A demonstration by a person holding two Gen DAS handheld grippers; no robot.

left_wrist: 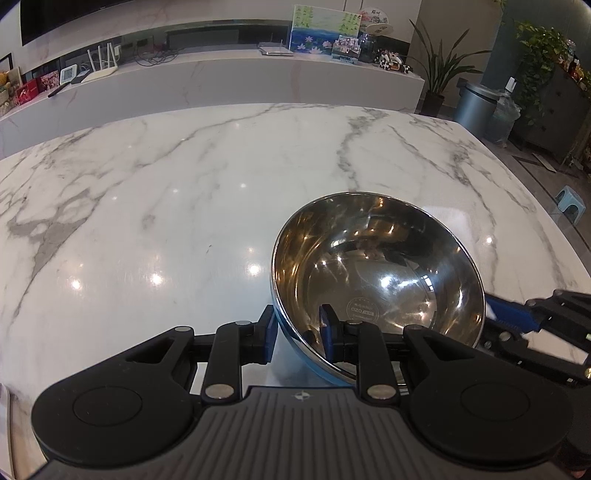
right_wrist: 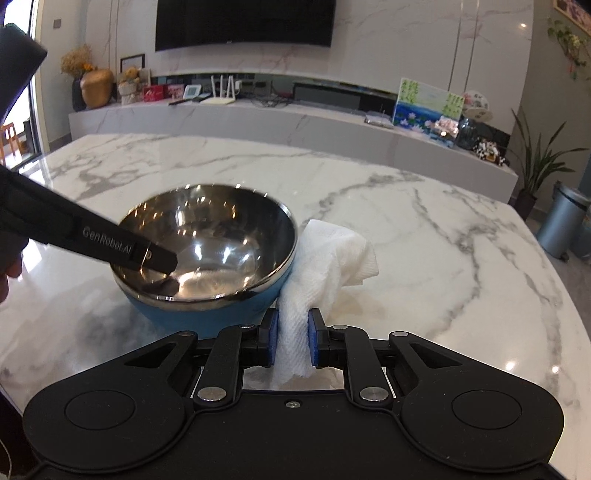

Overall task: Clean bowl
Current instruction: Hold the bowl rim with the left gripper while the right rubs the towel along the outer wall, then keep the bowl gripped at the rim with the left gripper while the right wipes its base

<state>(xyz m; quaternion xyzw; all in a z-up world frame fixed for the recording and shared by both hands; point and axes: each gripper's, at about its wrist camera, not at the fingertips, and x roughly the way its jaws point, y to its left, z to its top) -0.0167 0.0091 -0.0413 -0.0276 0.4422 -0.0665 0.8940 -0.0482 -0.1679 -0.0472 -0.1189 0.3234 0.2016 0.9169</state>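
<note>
**Bowl pinned at its rim, paper towel clamped beside it**

Worktop (left_wrist: 147, 192): polished white marble with grey veins, glossy, dotted with round lamp reflections.

Bowl (left_wrist: 376, 273): round and deep, mirror-bright steel inside, smooth blue shell outside, thin rolled steel rim. It sits on the worktop at the near side. A round printed stamp shows on the inner floor. The steel is full of warped room reflections.

Left claw (left_wrist: 297, 330): black linkage arms, 2 blue pads. One pad lies against the blue outer wall, the other inside against the steel, so the near rim is pinched between them. Closed on the bowl. In the right wrist view its black finger slants down over the rim into the bowl.

Right claw (right_wrist: 291, 338): closed tight on a paper towel (right_wrist: 325, 258). The towel is white, embossed with a fine quilted grain, crumpled into soft folds. It is squeezed narrow between the blue pads and fans out wider beyond them, lying against the bowl's blue outer wall on the right side and resting on the marble.

Background: long marble shelf (right_wrist: 258, 114), dark wall screen (right_wrist: 243, 22).
</note>
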